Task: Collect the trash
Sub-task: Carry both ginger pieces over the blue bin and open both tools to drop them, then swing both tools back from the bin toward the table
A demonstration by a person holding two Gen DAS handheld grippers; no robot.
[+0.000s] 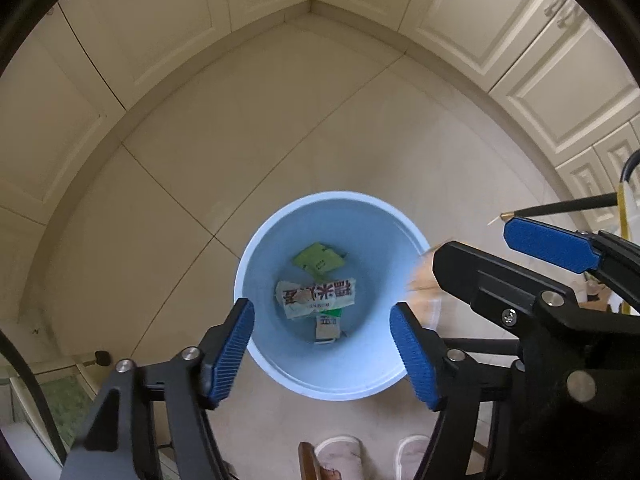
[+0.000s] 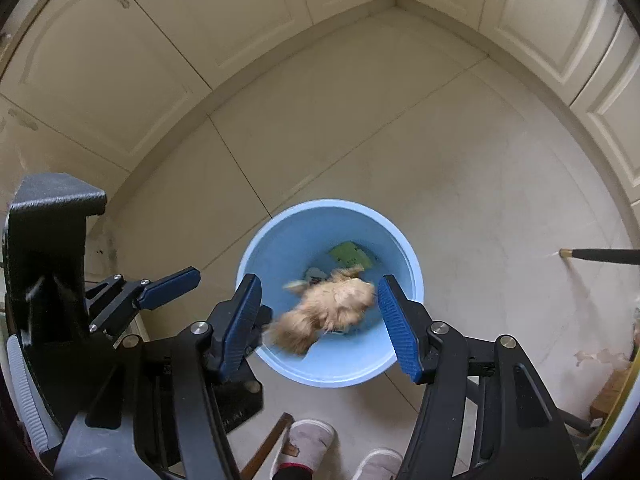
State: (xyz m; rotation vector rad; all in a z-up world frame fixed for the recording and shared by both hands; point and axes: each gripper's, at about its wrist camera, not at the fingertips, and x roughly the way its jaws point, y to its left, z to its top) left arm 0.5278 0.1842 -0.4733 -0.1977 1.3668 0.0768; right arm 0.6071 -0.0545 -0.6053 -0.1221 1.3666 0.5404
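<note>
Looking straight down, both grippers hang over a round blue bin (image 1: 340, 376) that stands on a pale tiled floor (image 1: 280, 120). The left gripper (image 1: 322, 344) has its two blue fingers (image 1: 232, 348) spread wide apart, and nothing is between them, just the open bin far below. The right gripper (image 2: 318, 320) also has its blue fingers (image 2: 396, 328) spread apart. A fluffy tan clump (image 2: 324, 312), blurry in the picture, sits in the gap between them over the bin; it comes near the right finger, but I cannot tell if it touches. In the left view that clump shows only as a tan blur at the bin's right edge, partly hidden by the right gripper. Down in the bin lie a green packet (image 1: 318, 258), a white wrapper with red letters (image 1: 316, 296) and a small green and white carton (image 1: 328, 326). Cream cupboard doors (image 1: 140, 40) stand along the far side and meet in a corner. A dark stick with a gold tip (image 2: 600, 256) pokes in from the right. Two pale slippers (image 1: 340, 456) show at the near edge, just by the bin.
</note>
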